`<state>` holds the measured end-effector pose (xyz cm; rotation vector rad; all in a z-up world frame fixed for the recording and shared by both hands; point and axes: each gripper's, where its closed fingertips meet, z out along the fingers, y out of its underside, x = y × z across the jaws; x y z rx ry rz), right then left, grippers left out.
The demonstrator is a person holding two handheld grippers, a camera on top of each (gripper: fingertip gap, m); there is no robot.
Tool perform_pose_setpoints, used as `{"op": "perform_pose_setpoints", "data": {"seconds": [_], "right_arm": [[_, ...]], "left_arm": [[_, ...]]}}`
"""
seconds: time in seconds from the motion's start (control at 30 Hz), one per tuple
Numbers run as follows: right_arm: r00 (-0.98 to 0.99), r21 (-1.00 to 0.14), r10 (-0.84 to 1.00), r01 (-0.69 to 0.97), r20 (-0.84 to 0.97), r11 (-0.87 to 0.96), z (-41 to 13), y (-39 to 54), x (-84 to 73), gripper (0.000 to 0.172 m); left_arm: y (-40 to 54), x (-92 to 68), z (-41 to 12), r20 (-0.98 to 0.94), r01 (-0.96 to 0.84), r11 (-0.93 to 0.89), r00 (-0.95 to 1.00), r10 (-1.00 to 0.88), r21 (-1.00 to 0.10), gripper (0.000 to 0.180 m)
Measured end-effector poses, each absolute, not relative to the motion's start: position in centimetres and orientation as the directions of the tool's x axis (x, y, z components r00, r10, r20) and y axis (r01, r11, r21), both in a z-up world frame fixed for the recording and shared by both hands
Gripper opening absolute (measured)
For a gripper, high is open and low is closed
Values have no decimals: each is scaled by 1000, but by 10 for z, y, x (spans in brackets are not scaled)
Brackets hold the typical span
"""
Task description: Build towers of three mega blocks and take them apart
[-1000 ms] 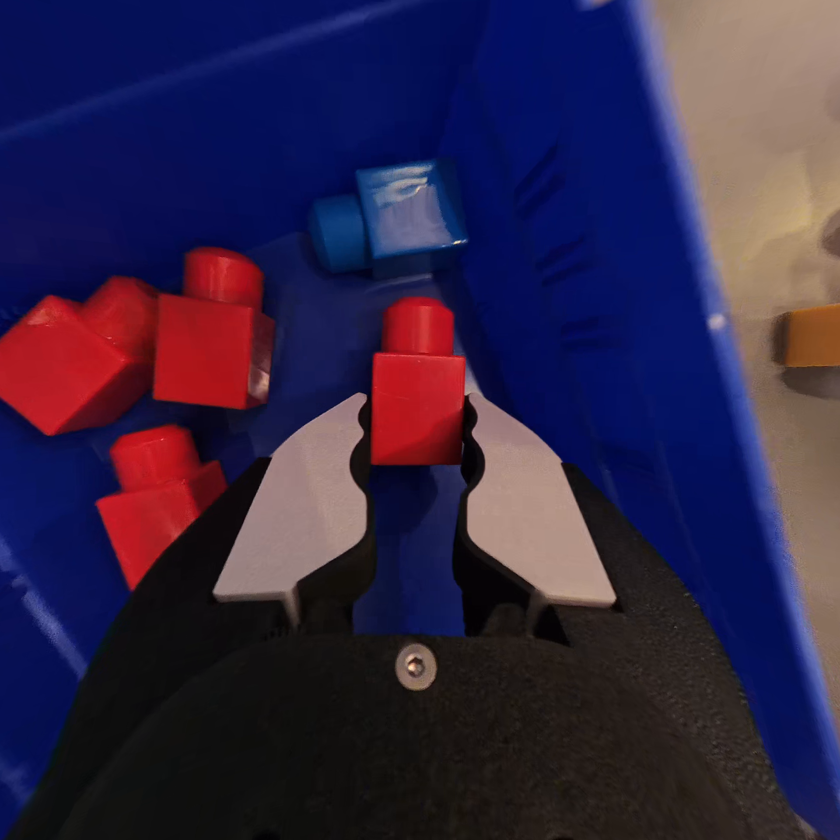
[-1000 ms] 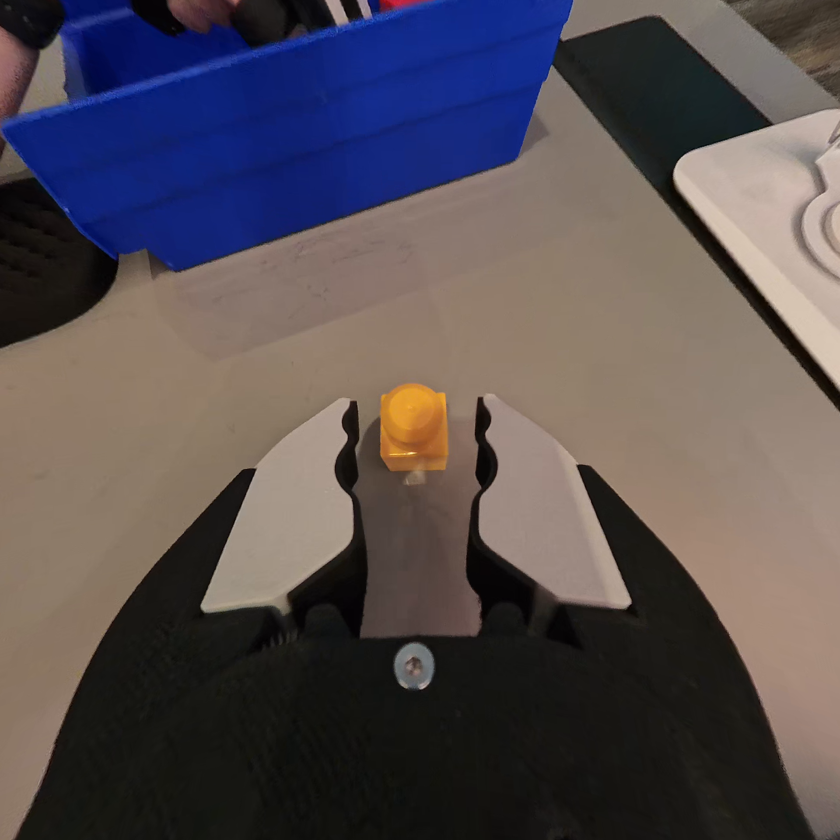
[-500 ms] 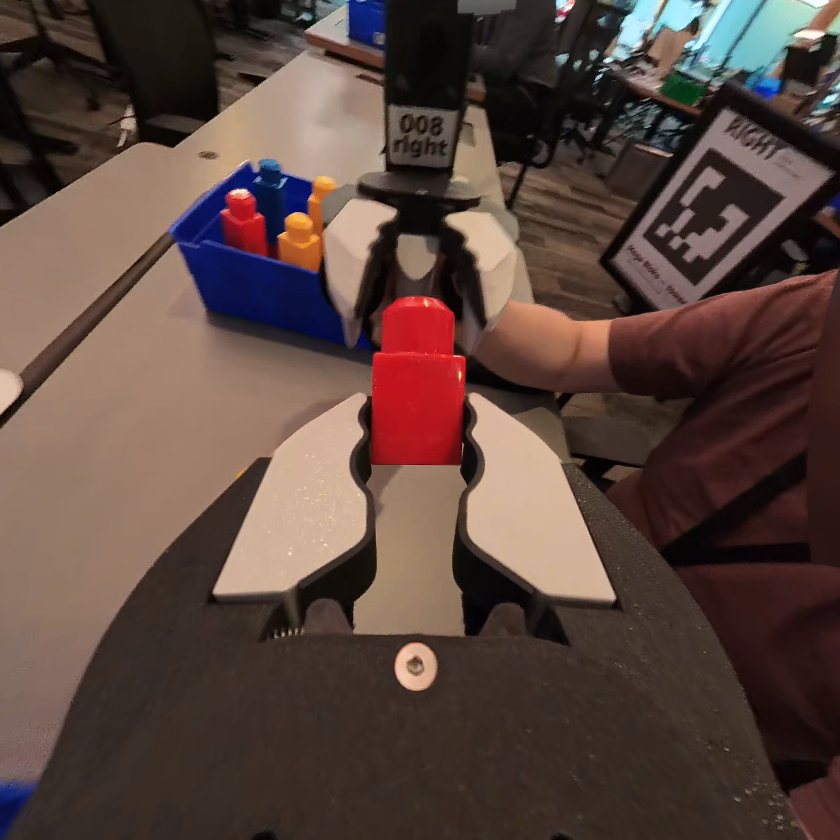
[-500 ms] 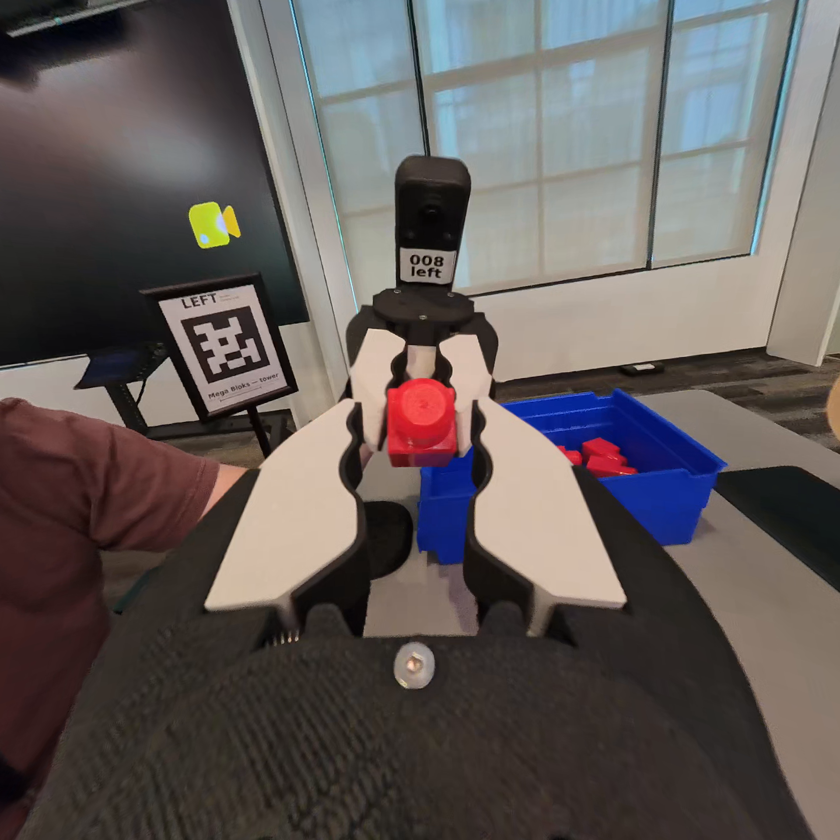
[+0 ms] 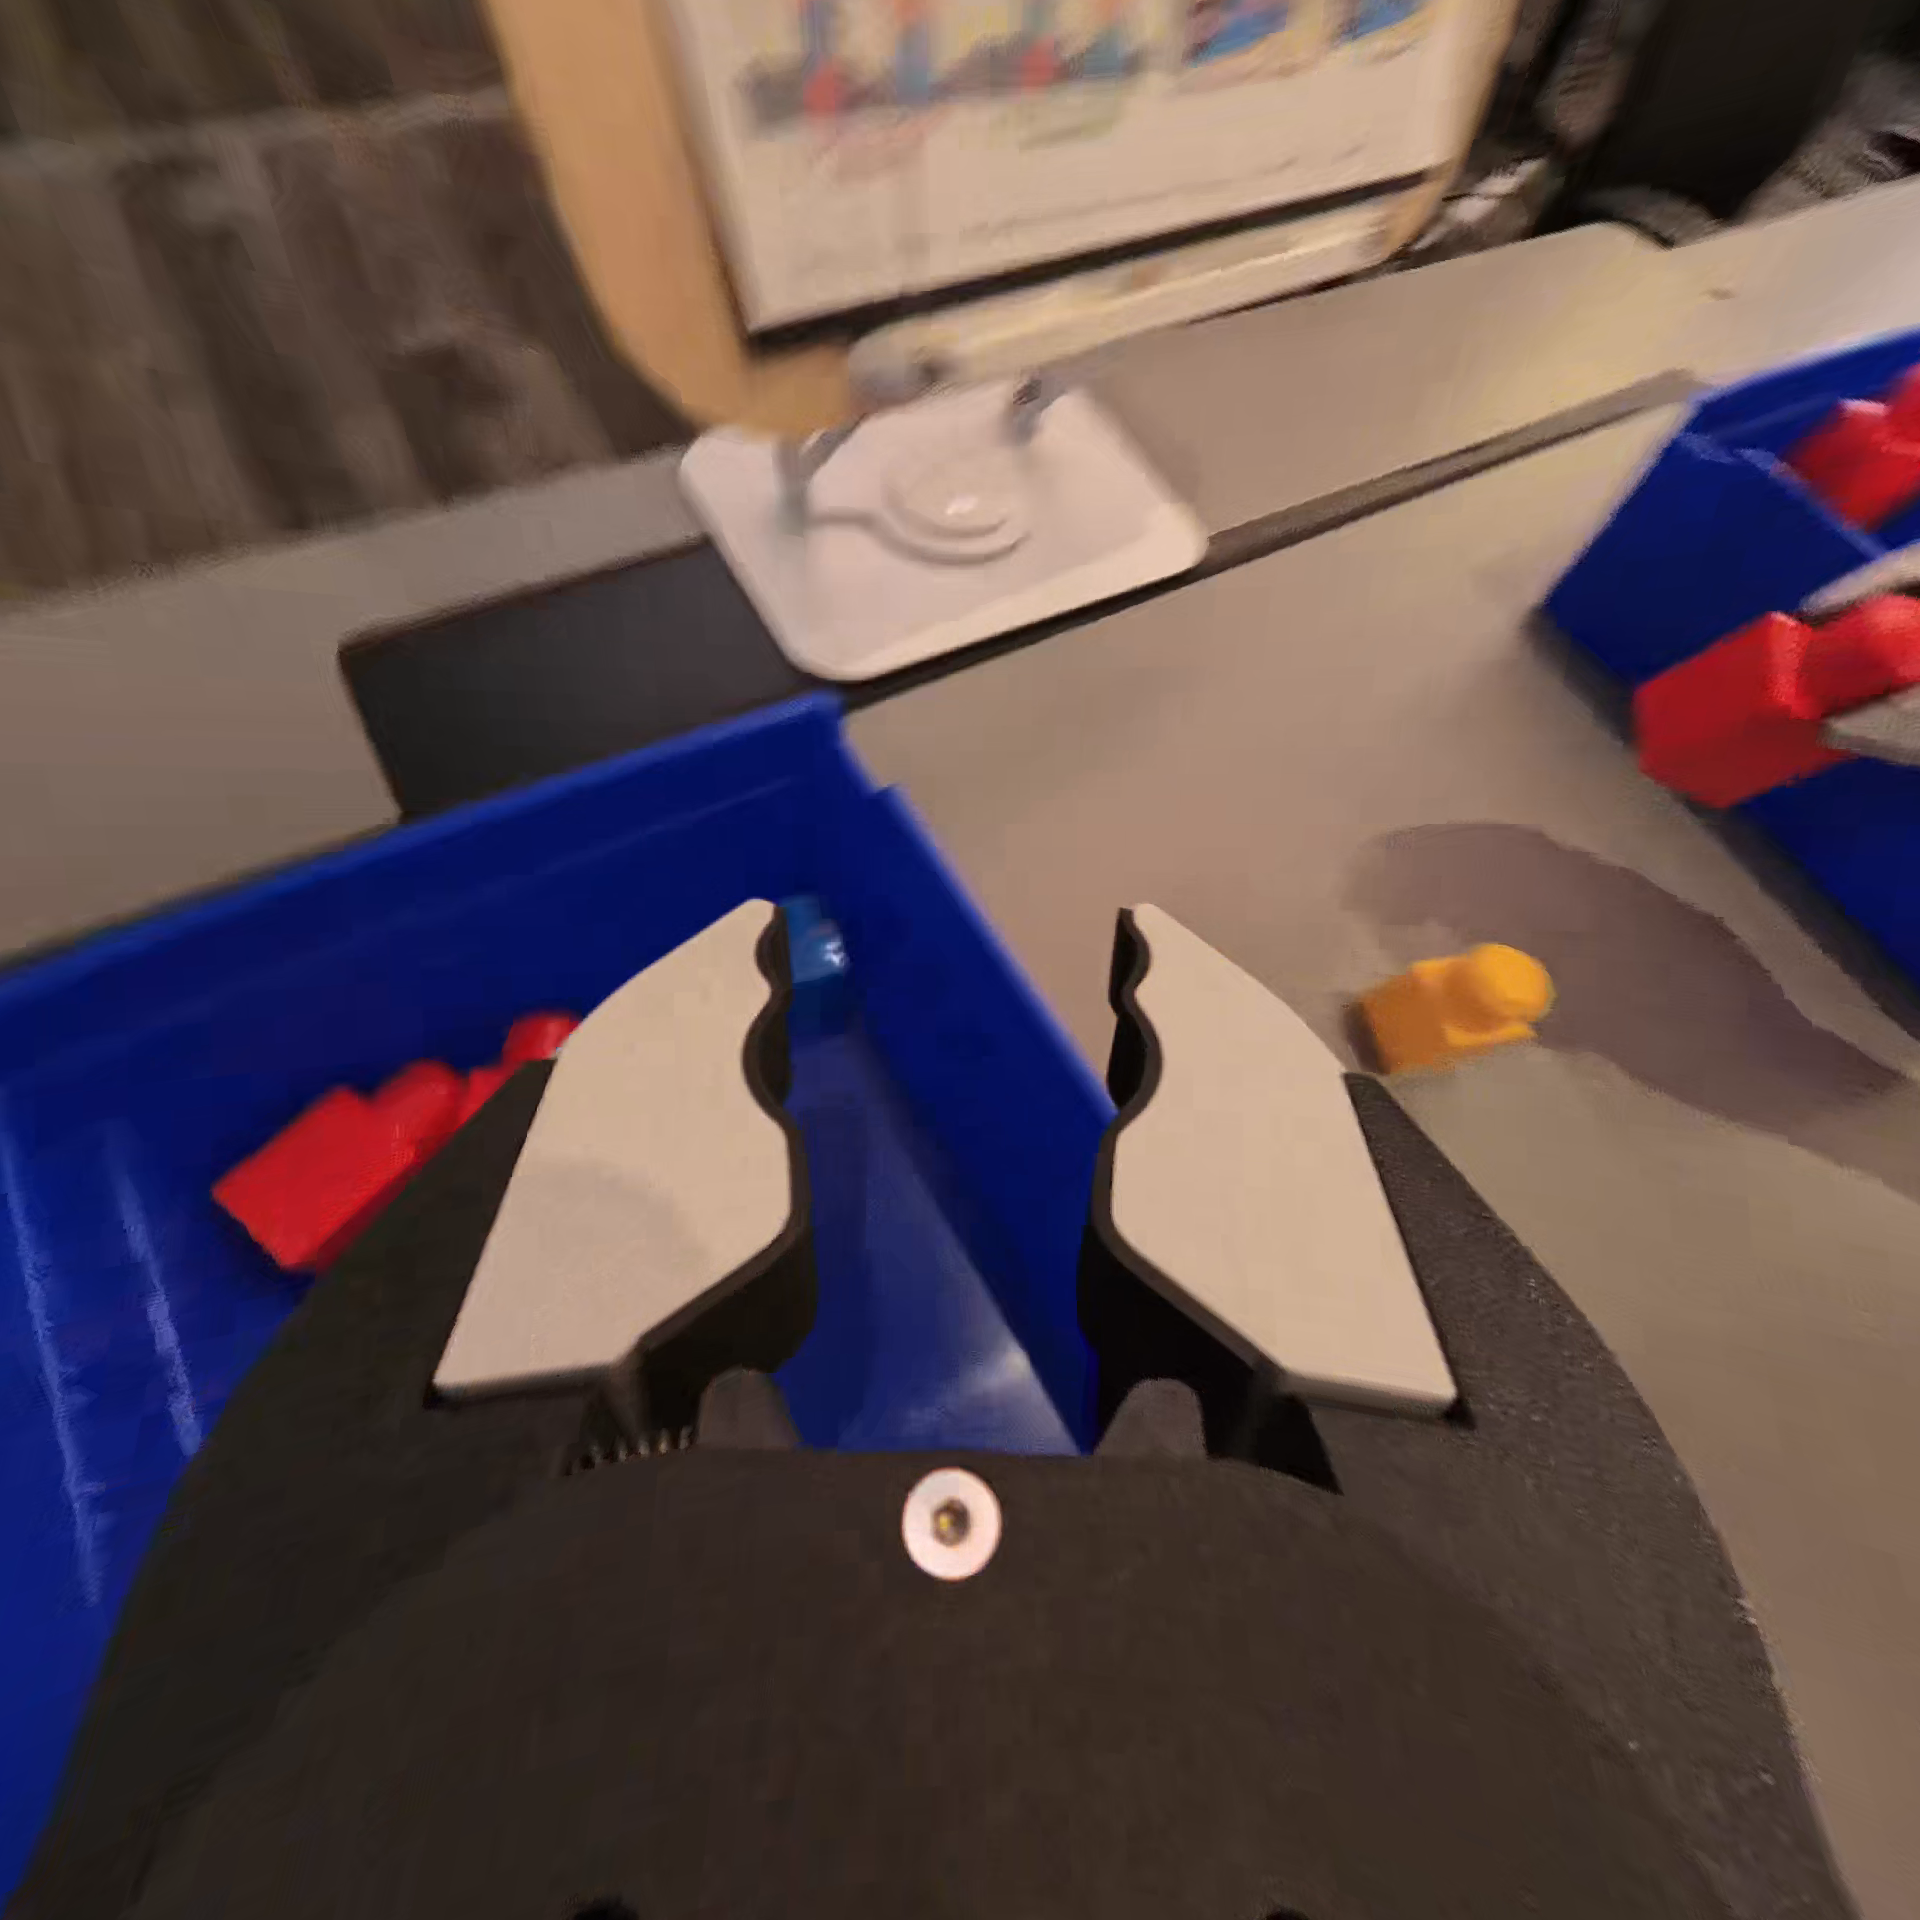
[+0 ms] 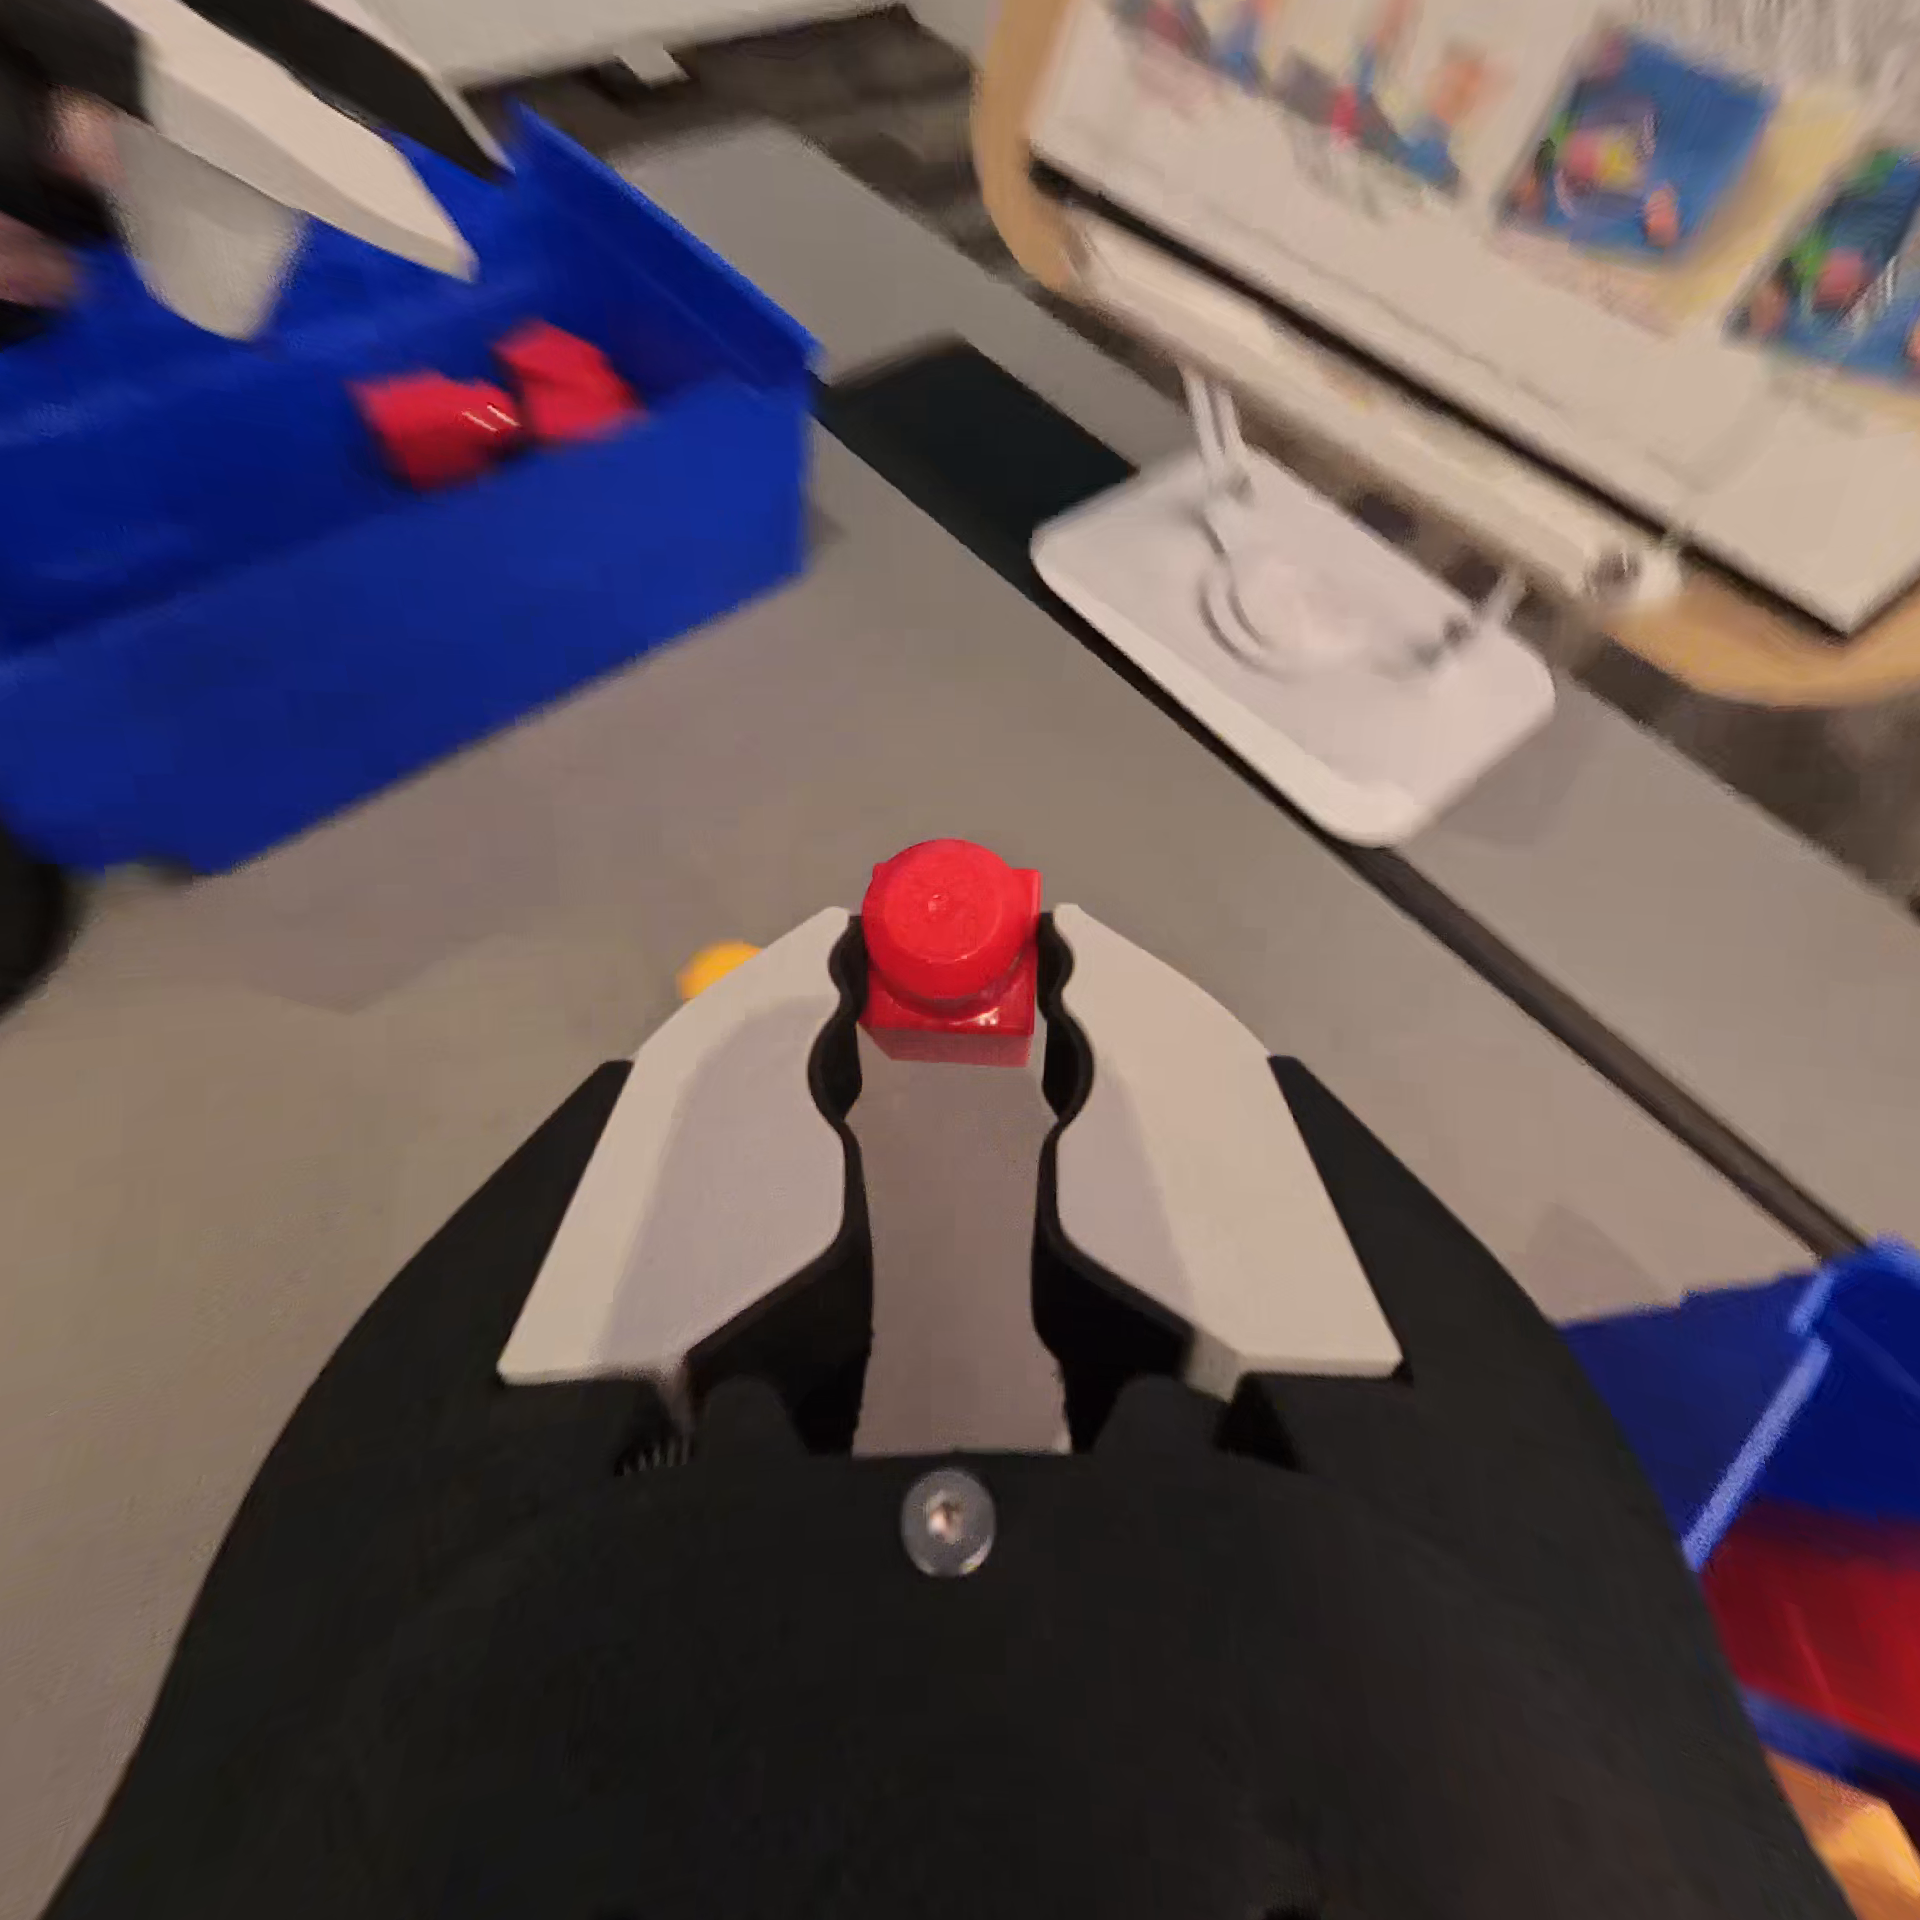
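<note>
My right gripper [image 6: 948,940] is shut on a red block [image 6: 951,961], stud towards the camera, above the grey table [image 6: 623,831]. The same block [image 5: 1745,717] shows at the right edge of the left wrist view. My left gripper [image 5: 945,940] is open and empty over the right wall of a blue bin [image 5: 520,894]. That bin holds red blocks [image 5: 343,1153] and a blue block [image 5: 816,961]. An orange block [image 5: 1449,1003] lies on its side on the table; a bit of it [image 6: 717,961] shows left of my right fingers.
A second blue bin [image 5: 1704,540] with red blocks stands at the right, and shows in the right wrist view [image 6: 1766,1382] at the lower right. A white stand base [image 6: 1299,644] holding a picture board sits on the far table edge beside a black mat [image 5: 551,675].
The red block passed from my left gripper to my right one. The left pads opened and swung back over the blue bin. The right pads closed on the block and lowered towards the table.
</note>
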<state>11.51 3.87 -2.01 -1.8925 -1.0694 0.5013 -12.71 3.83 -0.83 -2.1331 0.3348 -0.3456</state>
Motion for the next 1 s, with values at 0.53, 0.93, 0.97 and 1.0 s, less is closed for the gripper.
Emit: {"op": "perform_pose_setpoints", "data": {"seconds": [0.53, 0.93, 0.97, 1.0], "right_arm": [[558, -655, 825, 592, -87, -470, -121, 52, 122, 33], [505, -721, 862, 578, -51, -381, -100, 48, 109, 49], [499, -720, 865, 583, -49, -377, -100, 47, 108, 49], [494, -718, 868, 588, -45, -372, -101, 47, 107, 48]], "left_arm": [[59, -221, -92, -177, -260, -699, 966, -190, -666, 59], [62, -229, -117, -275, -412, -738, 910, -309, -535, 58], [62, -231, -120, -298, -427, -743, 902, -312, -516, 58], [62, -234, -121, -322, -440, -743, 894, -311, -503, 58]]}}
